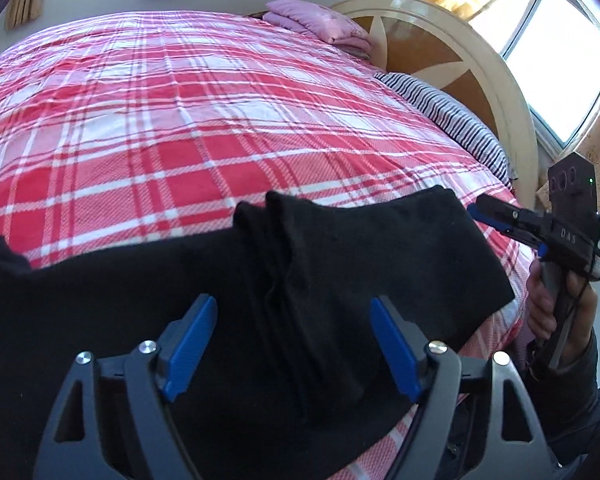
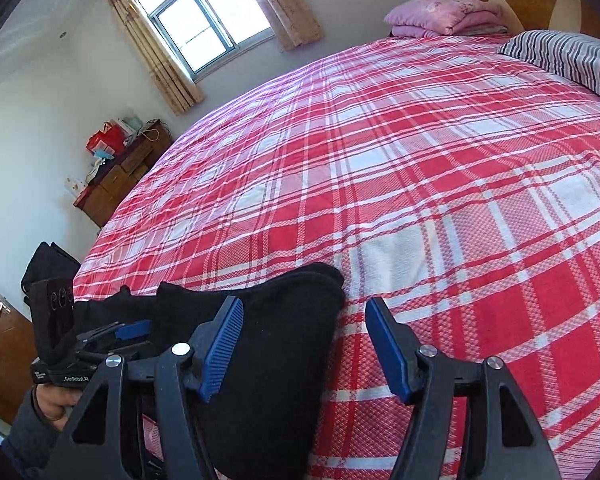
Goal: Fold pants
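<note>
Black pants [image 1: 308,280] lie partly folded at the near edge of the red plaid bed [image 1: 180,120], one end doubled over with a thick ridge down the middle. My left gripper [image 1: 292,344] is open, its blue pads either side of the ridge, just above the cloth. My right gripper [image 2: 304,344] is open and empty; its left pad is over the pants' right end [image 2: 280,340], its right pad over bare sheet. The right gripper also shows in the left wrist view [image 1: 500,220], at the pants' right edge. The left gripper shows in the right wrist view [image 2: 128,332].
A folded pink quilt [image 1: 320,20] and a striped pillow [image 1: 452,112] lie by the curved headboard [image 1: 460,40]. A wooden dresser [image 2: 120,172] with red bags stands by the far wall, under a window [image 2: 208,24]. A black bag [image 2: 48,264] sits on the floor.
</note>
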`<state>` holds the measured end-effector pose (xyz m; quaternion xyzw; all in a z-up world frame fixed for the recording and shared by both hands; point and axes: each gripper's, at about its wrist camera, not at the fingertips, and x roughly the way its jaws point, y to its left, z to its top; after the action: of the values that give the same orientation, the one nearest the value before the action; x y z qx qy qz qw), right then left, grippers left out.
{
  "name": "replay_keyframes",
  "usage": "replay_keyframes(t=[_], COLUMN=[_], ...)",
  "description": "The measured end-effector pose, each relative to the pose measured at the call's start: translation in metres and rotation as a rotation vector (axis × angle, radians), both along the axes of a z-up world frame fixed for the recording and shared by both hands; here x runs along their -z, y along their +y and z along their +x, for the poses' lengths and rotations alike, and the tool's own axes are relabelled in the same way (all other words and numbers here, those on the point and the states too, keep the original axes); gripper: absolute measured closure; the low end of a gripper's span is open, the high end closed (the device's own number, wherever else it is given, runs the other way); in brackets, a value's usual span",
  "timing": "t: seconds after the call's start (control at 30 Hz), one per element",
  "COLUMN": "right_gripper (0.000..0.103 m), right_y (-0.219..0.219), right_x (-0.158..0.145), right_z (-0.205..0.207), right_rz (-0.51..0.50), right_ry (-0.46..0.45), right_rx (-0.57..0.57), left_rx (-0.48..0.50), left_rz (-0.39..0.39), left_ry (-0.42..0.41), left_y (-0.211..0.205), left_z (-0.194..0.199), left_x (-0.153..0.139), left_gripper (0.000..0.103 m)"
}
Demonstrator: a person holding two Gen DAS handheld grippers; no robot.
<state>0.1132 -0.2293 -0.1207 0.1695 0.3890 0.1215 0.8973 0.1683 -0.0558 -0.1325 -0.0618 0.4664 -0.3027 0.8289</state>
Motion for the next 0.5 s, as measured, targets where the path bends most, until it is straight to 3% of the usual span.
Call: replay_keyframes(t=[0.03,0.07,0.1,0.17,0.33,0.5], right_gripper=[0.038,0.038,0.038,0.038,0.038,0.038], right_y=[0.002,0.004,0.005,0.006,0.001,-0.002], right_x=[0.002,0.005,0.007,0.010,0.007,0.010], right_z=[-0.001,-0.002,-0.001,-0.002,-0.006,-0.006], right_rz=[0.000,0.000,0.001,0.003,0.008,0.008], right_ry=[0.002,0.003,0.003,0.002,-0.026,-0.030], right_rx=[-0.006,-0.011,-0.012,-0.008,0.033,0.054], left_rx=[0.001,0.006,-0.002,-0.018,-0.062,-0.070], left_rz=[-0.009,-0.007,0.012,-0.003,-0.103,-0.139], left_ry=[-0.001,0.006,0.010,0.005,0.029,0.014], left_y=[-0.001,-0.001,-0.001,0.005,0.024,0.034], left_z=[0.001,0.001,-0.001,-0.003,-0.010,-0.019], left_x=[-0.001,0.001,0.003,0.003,-0.001,-0.016], left_gripper=[0.043,0.071,0.079,0.088,0.091,0.093])
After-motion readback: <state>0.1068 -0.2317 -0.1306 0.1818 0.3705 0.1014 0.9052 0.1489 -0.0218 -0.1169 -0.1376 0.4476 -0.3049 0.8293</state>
